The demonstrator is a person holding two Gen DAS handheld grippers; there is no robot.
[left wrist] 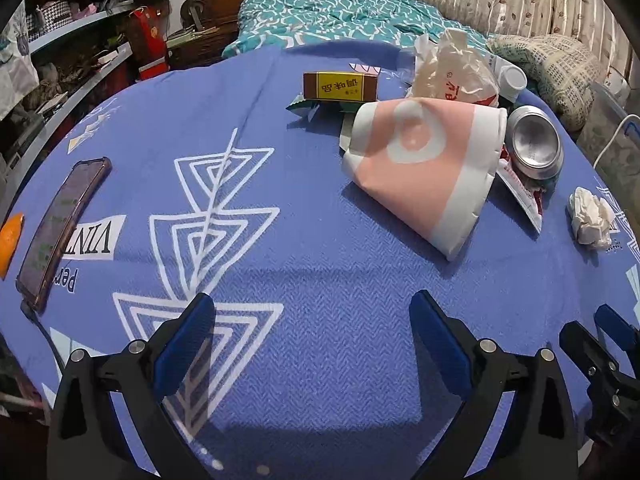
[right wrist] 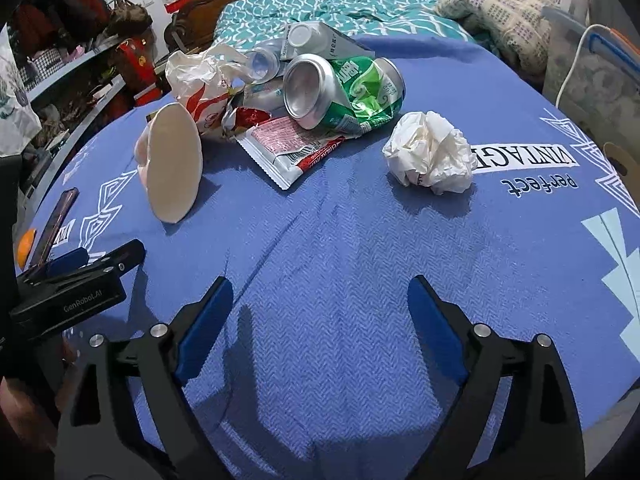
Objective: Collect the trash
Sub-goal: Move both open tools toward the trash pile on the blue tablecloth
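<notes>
Looking past our left tongs (left wrist: 312,344), spread apart over bare blue cloth (left wrist: 320,280), we see a phone (left wrist: 60,232) far left and a yellow-labelled box (left wrist: 340,87) ahead, both missing from the right view. Our right tongs (right wrist: 320,320), also apart and empty, face the crushed green can (right wrist: 344,92), snack wrapper (right wrist: 292,152) and crumpled tissue (right wrist: 430,154). A teal-quilted bed (right wrist: 312,4) lies beyond.

Both views bright, sharp at centre. Hard-edged shadows fall on the blue cloth (left wrist: 320,360) below the frame. Specular glare on the can end (right wrist: 308,88). Strong fisheye curvature, dark vignette at corners.
</notes>
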